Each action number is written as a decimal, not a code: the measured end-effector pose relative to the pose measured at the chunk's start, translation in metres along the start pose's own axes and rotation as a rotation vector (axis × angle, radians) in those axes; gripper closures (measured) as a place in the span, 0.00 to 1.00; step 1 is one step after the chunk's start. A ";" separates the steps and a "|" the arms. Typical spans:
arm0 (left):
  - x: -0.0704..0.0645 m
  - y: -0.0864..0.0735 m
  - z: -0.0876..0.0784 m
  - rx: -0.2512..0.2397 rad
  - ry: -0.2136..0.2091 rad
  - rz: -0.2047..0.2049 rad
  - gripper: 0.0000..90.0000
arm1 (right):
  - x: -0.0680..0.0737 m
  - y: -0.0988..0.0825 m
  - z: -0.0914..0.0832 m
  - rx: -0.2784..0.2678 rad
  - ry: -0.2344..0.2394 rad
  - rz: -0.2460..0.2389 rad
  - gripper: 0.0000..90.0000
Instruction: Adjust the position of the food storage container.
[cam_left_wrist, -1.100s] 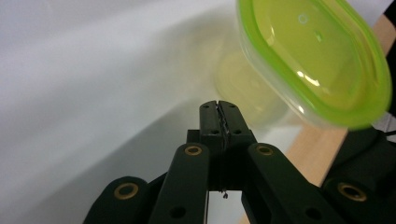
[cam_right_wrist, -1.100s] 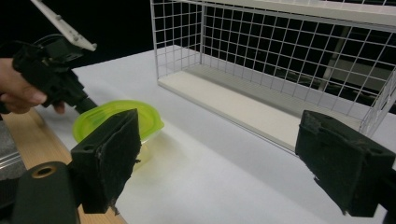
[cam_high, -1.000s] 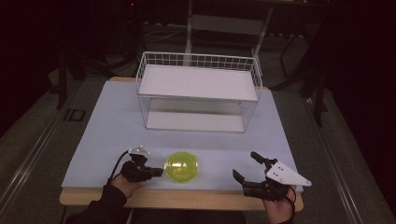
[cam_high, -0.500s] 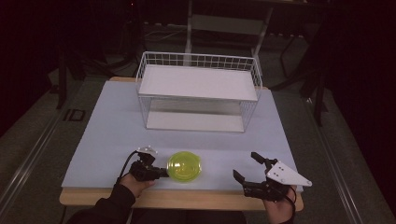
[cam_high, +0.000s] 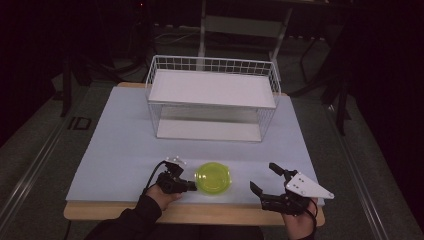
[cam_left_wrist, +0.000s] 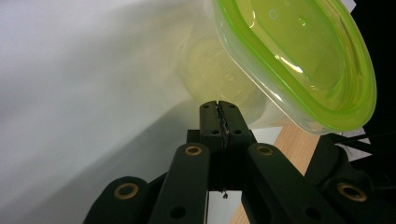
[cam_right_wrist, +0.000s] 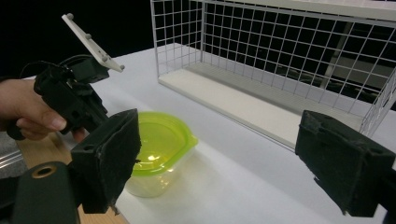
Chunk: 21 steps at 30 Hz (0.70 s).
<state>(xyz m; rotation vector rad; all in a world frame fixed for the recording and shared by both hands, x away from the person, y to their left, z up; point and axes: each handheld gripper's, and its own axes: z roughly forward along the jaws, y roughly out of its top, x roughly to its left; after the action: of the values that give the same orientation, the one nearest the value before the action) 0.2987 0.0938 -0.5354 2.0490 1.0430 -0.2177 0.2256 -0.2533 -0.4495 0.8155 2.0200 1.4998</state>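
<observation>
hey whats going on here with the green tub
A person at a table holds a gripper in each hand. The left gripper, fingers shut, is right up against the side of a lidded green tub near the front edge; whether it touches can't be told. The right gripper sits open to the tub's right, apart from it. A white wire rack stands farther back.

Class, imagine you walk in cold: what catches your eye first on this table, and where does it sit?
The bright green lidded container stands out, near the front edge of the pale table. Behind it sits a white wire rack with two shelves. The left gripper, jaws shut, is right at the container's side, while the right gripper waits open to its right.
</observation>
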 end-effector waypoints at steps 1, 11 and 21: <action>0.000 0.001 0.001 -0.004 -0.004 0.000 1.00 | 0.000 0.000 0.000 0.002 0.000 0.002 0.16; 0.005 0.004 -0.002 -0.012 0.036 0.015 0.99 | 0.000 -0.001 0.001 0.013 0.004 -0.003 0.16; 0.002 0.005 -0.060 -0.134 0.040 0.122 0.72 | 0.004 0.000 0.005 0.027 0.020 -0.019 0.16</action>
<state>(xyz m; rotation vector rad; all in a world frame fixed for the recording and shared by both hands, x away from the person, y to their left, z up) 0.2924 0.1375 -0.4938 1.9942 0.9272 -0.0435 0.2266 -0.2472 -0.4511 0.7924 2.0614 1.4784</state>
